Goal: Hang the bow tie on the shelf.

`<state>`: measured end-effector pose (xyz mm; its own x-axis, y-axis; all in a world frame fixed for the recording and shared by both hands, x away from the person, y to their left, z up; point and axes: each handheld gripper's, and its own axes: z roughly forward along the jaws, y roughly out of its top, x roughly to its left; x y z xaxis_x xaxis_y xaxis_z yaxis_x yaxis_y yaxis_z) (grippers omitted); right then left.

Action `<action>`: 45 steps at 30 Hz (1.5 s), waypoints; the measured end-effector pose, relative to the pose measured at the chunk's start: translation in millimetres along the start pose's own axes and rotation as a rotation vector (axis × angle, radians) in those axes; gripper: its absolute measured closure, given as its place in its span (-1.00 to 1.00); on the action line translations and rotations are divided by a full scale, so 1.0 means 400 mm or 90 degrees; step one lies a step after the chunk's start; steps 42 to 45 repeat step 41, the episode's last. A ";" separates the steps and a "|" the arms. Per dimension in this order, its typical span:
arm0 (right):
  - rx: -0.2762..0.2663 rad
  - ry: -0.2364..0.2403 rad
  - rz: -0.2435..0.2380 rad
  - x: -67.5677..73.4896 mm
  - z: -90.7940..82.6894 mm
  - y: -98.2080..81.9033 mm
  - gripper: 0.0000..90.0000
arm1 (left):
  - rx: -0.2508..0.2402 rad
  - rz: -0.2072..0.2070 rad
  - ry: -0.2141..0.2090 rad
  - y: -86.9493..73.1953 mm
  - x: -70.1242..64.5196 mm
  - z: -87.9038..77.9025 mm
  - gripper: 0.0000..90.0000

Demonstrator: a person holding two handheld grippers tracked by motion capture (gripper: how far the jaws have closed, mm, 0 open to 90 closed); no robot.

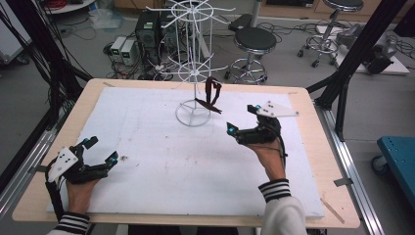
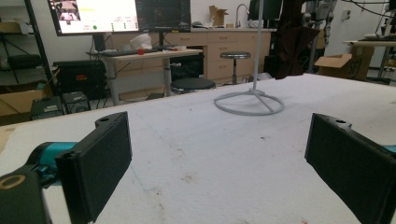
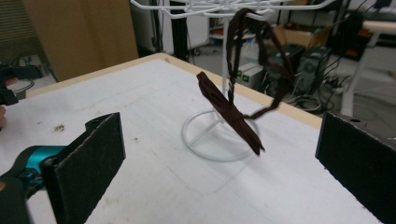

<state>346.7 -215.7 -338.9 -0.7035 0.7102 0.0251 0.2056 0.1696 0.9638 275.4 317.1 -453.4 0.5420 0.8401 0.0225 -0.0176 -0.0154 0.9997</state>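
Note:
A white wire rack (image 1: 193, 54) with a ring base (image 1: 193, 113) stands at the table's far middle. A dark brown strap (image 1: 211, 96) hangs from one of its lower hooks; in the right gripper view the strap (image 3: 233, 116) dangles in front of the ring base (image 3: 219, 140). My right gripper (image 1: 242, 119) hovers open just right of the rack, jaws wide and nothing between them. At the near left corner my left gripper (image 1: 101, 150) rests open and empty on the white foam mat (image 1: 171, 156). The left gripper view shows the rack base (image 2: 250, 101) far ahead.
The wooden table rim (image 1: 313, 127) frames the mat. Beyond the far edge are stools (image 1: 253, 44), computer boxes (image 1: 147, 34) and cables on the floor. Black frame posts (image 1: 357, 54) stand to the right and left. A blue cart (image 1: 399, 156) sits at the right.

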 end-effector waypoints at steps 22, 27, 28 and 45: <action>-0.126 -0.110 0.000 -0.016 -0.208 -0.275 -0.99 | -0.009 -0.006 0.003 -0.001 0.001 -0.004 -0.83; -0.144 -0.128 0.013 -0.020 -0.204 -0.315 -0.99 | -0.009 -0.006 0.004 -0.001 0.001 -0.004 -0.83; -0.147 -0.128 0.015 -0.022 -0.204 -0.321 -0.99 | -0.009 -0.006 0.005 -0.001 0.001 -0.004 -0.83; -0.153 -0.144 0.035 -0.026 -0.206 -0.349 -0.99 | -0.010 -0.005 0.005 -0.002 0.001 -0.004 -0.83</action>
